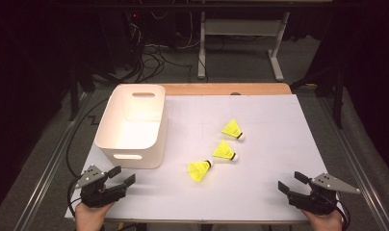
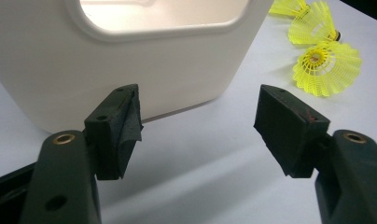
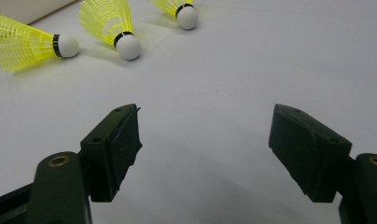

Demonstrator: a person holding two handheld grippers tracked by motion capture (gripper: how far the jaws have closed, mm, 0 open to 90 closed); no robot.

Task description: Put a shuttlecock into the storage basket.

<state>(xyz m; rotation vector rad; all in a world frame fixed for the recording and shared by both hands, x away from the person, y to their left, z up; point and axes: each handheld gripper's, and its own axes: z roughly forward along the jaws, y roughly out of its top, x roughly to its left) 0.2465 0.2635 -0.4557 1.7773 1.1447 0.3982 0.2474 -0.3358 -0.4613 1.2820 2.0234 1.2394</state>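
Observation:
Three yellow shuttlecocks with white cork heads lie on the white table: the nearest one [image 1: 199, 170] [image 2: 327, 67] [image 3: 23, 45], a middle one [image 1: 226, 151] [image 3: 111, 24] and a far one [image 1: 232, 129] [image 3: 179, 8]. A white plastic bin [image 1: 131, 126] [image 2: 130, 56] with handle cut-outs stands at the left. My left gripper [image 1: 122, 176] [image 2: 198, 128] is open at the front left, just before the bin's near wall. At the front right, my right gripper [image 1: 291, 181] [image 3: 205, 149] is open, facing the shuttlecocks, with nothing between its jaws.
The white table sheet [image 1: 260, 187] ends close to both hands at the front edge. A wooden strip [image 1: 221, 89] borders its far side. Beyond it are a desk frame [image 1: 240, 38] and cables on the floor.

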